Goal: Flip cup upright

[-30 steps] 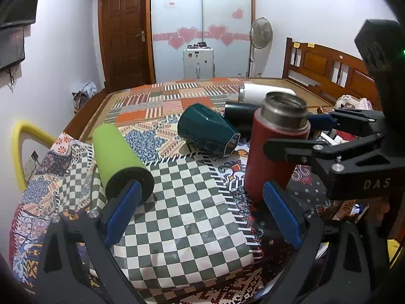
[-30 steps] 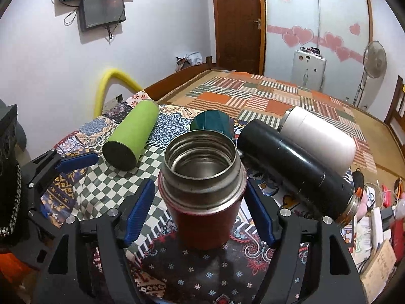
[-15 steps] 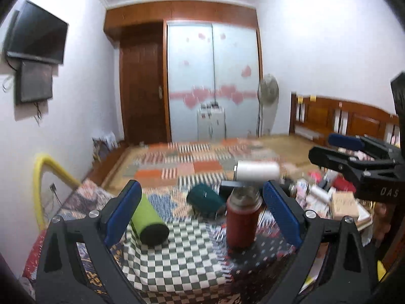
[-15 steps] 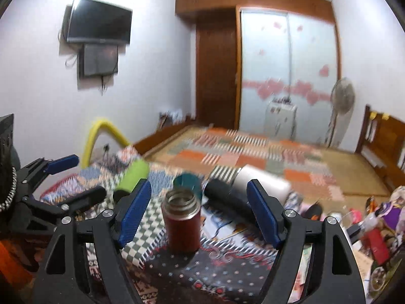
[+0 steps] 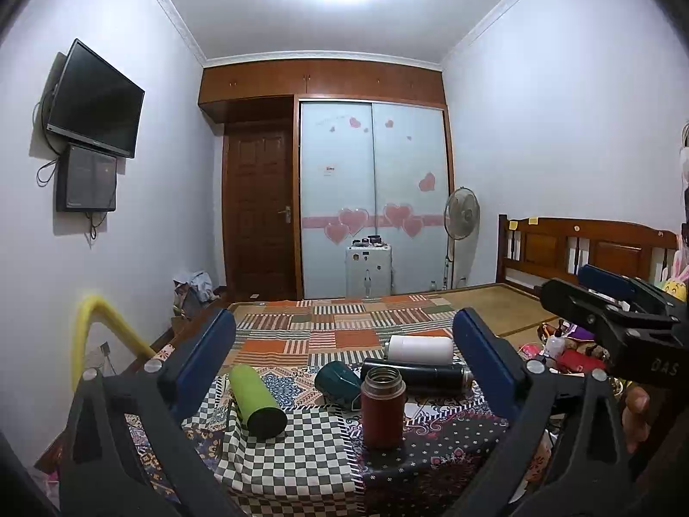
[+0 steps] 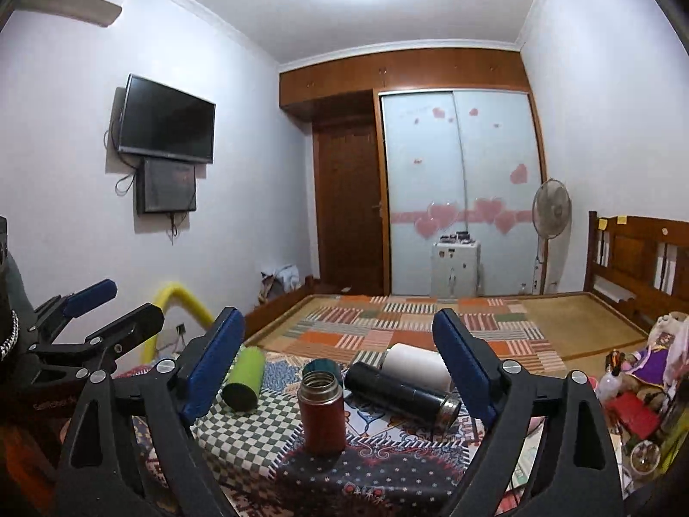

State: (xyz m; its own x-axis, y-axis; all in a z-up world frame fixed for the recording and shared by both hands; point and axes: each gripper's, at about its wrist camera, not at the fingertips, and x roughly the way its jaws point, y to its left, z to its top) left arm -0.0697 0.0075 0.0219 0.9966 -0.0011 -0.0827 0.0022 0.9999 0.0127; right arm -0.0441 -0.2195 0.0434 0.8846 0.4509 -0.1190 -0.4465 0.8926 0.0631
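Red flask (image 5: 382,409) stands upright on the patterned cloth (image 5: 297,443), steel mouth open. Both your grippers, left (image 5: 344,370) and right (image 6: 340,366), are spread wide, empty, well back from it. Likely stiff, smooth, a bit slippery: grip mid-body, below the steel collar. Green (image 5: 256,400), teal (image 5: 338,381), black (image 5: 417,377) and white (image 5: 420,349) cups lie sideways.

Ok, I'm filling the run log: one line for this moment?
red cup: upright, mouth open | left gripper: open, empty | right gripper: open, empty | other four cups: lying down
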